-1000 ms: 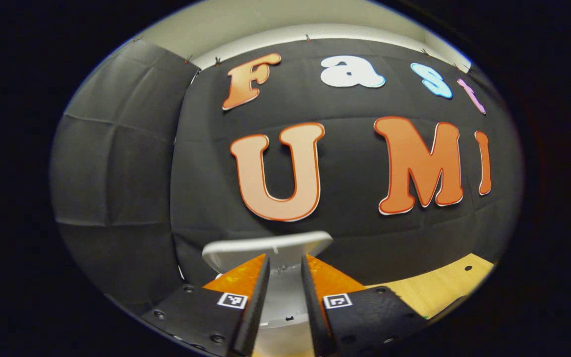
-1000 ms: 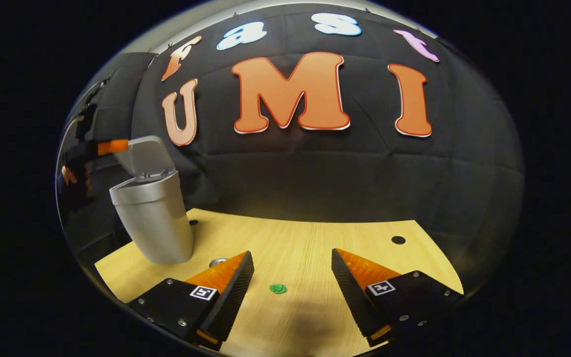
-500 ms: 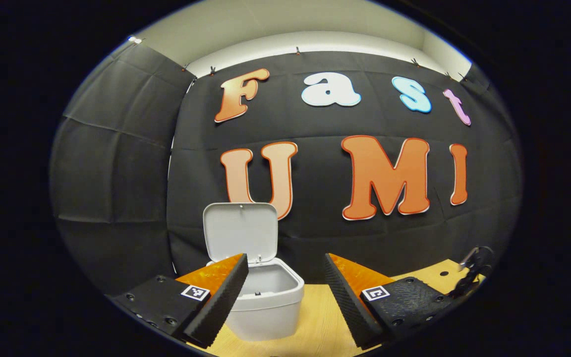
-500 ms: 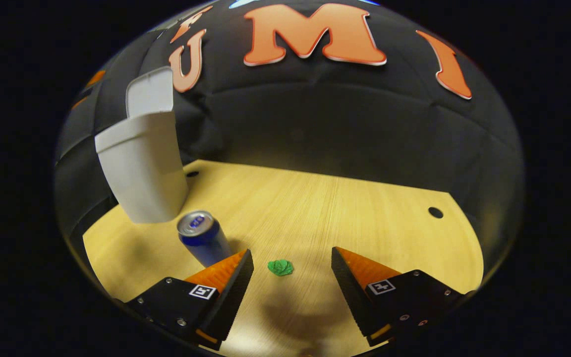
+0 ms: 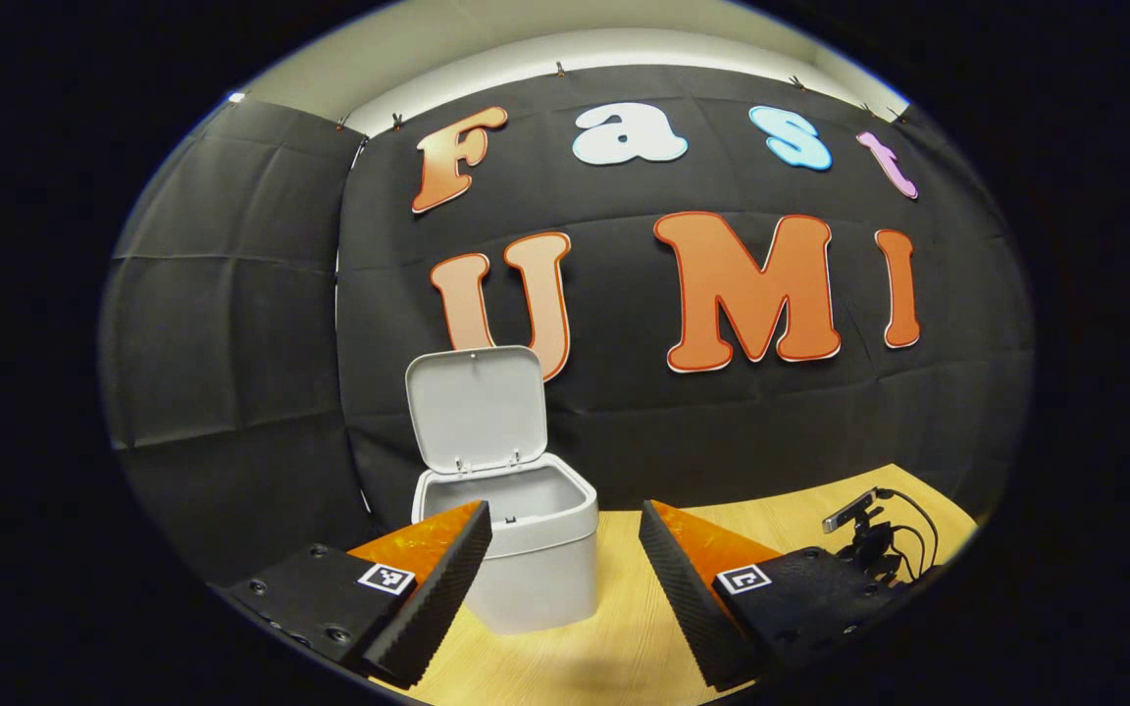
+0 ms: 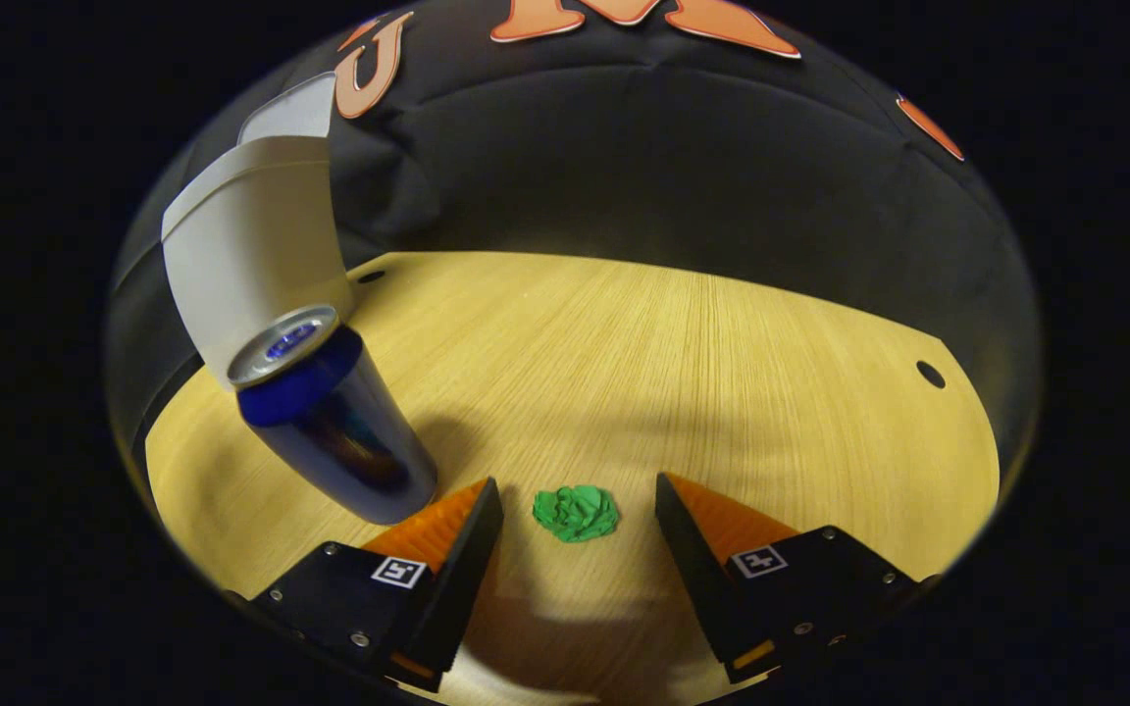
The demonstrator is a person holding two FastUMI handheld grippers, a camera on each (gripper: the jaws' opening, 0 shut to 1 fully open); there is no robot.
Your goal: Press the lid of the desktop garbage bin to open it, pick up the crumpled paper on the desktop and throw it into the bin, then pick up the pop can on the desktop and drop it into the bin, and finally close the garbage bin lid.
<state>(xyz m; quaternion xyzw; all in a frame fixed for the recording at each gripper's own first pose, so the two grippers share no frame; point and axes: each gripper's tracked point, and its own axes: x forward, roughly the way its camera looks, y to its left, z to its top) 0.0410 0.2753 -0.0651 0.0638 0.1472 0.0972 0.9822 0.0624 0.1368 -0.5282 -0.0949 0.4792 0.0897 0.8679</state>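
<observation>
The white garbage bin [image 5: 531, 564] stands on the wooden desk with its lid [image 5: 477, 407] raised upright. My left gripper [image 5: 565, 515] is open, a short way in front of the bin, touching nothing. In the right gripper view the bin [image 6: 251, 245] sits at the far left, and a blue pop can [image 6: 330, 422] stands upright in front of it. A green crumpled paper [image 6: 577, 512] lies on the desk. My right gripper [image 6: 575, 490] is open and low over the desk, with the paper lying between its fingertips, apart from both.
A small black device with cables [image 5: 869, 534] sits at the desk's right edge in the left gripper view. The pop can stands close beside the right gripper's left finger [image 6: 447, 549]. The desk [image 6: 722, 392] has small holes [image 6: 930, 374] near its far edge.
My left gripper opened and drew back from the bin, whose lid now stands open. My right gripper tilted down and came closer to the green paper and the can.
</observation>
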